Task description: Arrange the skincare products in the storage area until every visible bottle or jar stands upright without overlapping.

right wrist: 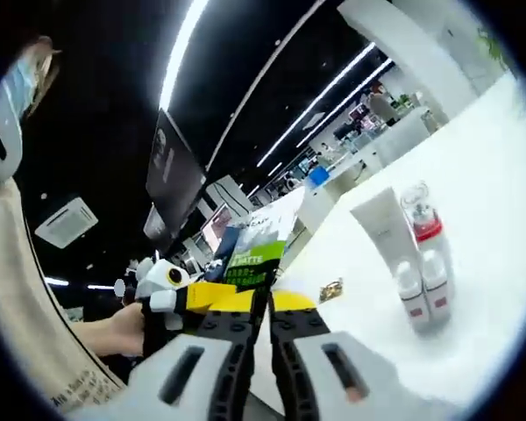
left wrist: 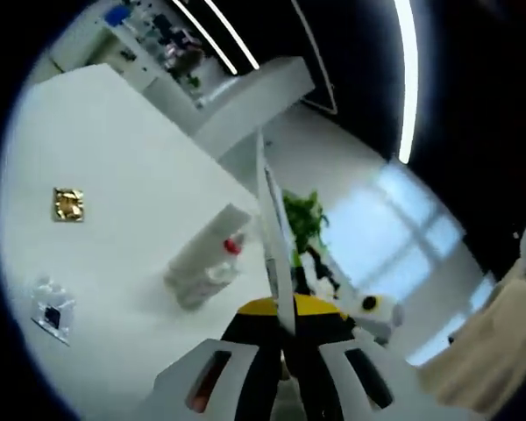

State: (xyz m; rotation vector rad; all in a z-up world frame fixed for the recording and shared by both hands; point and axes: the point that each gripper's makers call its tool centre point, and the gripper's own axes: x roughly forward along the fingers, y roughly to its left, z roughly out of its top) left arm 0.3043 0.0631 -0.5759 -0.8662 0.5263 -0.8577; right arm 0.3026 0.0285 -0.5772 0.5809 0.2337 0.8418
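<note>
The skincare products stand in a tight cluster on a white table [right wrist: 500,158]. In the right gripper view a tall white tube [right wrist: 383,230] leans or stands behind a clear bottle with a red band [right wrist: 423,219], and two small white bottles [right wrist: 423,289] with pale caps sit just in front, touching or nearly so. All four look upright there, grouped close, probably so the set reads as one tidy storage group. In the left gripper view the same cluster shows as the tube, the red-banded bottle and a small bottle packed side by side; whether they overlap cannot be told from that tilted angle.

Both grippers hold one thin flat card. The left gripper [left wrist: 285,351] has its jaws closed together on the card [left wrist: 276,237], seen edge-on as a pale blade rising between them. The right gripper [right wrist: 265,351] has its jaws pressed on the same card's lower edge, with the face showing a green panel; the print reads something like "LATTE" but is too blurred to be sure. The card is lifted clear of the table, likely to keep it off the bottles.

Elsewhere on the table lie a small gold foil square [left wrist: 68,204] and a clear plastic packet [left wrist: 51,309], well apart from the bottles.
</note>
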